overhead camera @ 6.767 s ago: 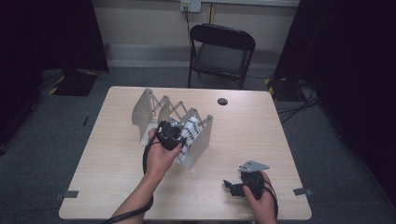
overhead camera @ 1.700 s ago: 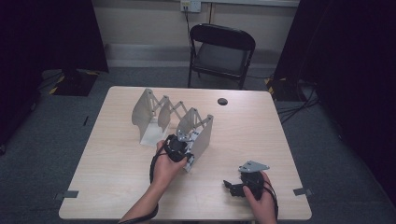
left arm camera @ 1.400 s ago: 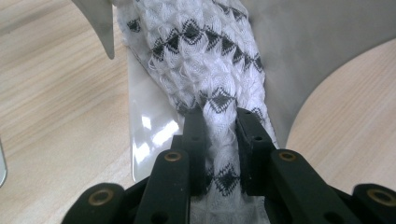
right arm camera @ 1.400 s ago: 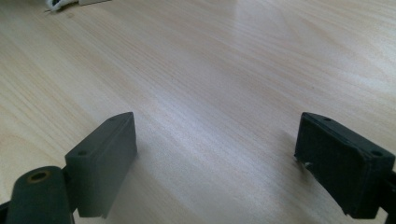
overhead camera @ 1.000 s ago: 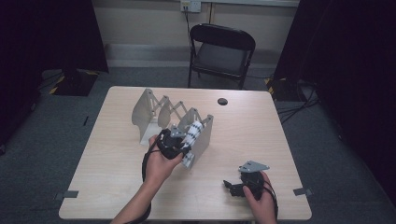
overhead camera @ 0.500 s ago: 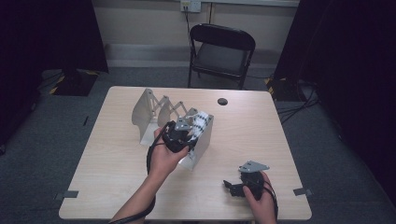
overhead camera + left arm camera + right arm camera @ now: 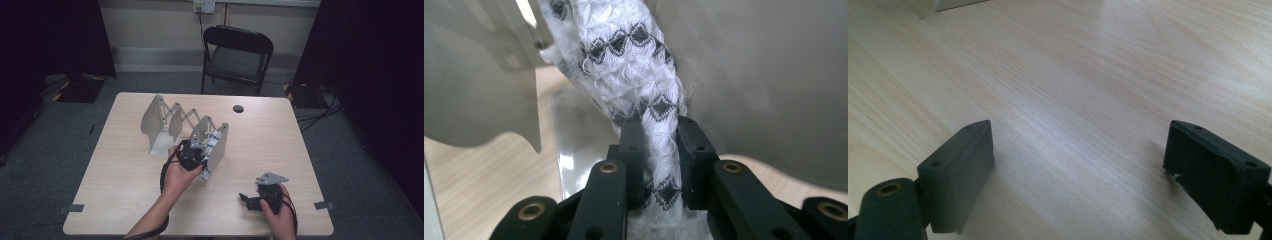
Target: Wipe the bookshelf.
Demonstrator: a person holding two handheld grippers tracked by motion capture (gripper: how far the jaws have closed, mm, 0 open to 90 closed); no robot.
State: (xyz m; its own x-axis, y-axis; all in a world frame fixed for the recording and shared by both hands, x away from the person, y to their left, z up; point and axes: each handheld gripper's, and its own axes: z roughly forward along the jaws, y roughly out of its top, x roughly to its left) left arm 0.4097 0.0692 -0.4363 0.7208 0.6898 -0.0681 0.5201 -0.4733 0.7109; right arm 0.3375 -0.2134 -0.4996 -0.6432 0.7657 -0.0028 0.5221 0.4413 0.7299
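Observation:
A grey folding rack (image 7: 165,117) with several upright plates stands on the table. My left gripper (image 7: 192,150) is at its near end, shut on a white cloth with black diamond patterns (image 7: 639,75). The cloth runs up from the jaws into the slot between two rack plates (image 7: 744,75). In the high view the same cloth (image 7: 209,141) shows against the rack's nearest plate. My right gripper (image 7: 246,199) rests low over the table near the front right edge, jaws wide open with nothing between them, as the right gripper view (image 7: 1080,165) confirms.
A small black round object (image 7: 238,108) lies on the table's far side. A black folding chair (image 7: 239,55) stands beyond the table. The wooden table (image 7: 280,145) has bare room to the right of the rack and along the left side.
My left gripper has carried the cloth to the right and down into the slot at the rack's near end. The right gripper has stayed where it was.

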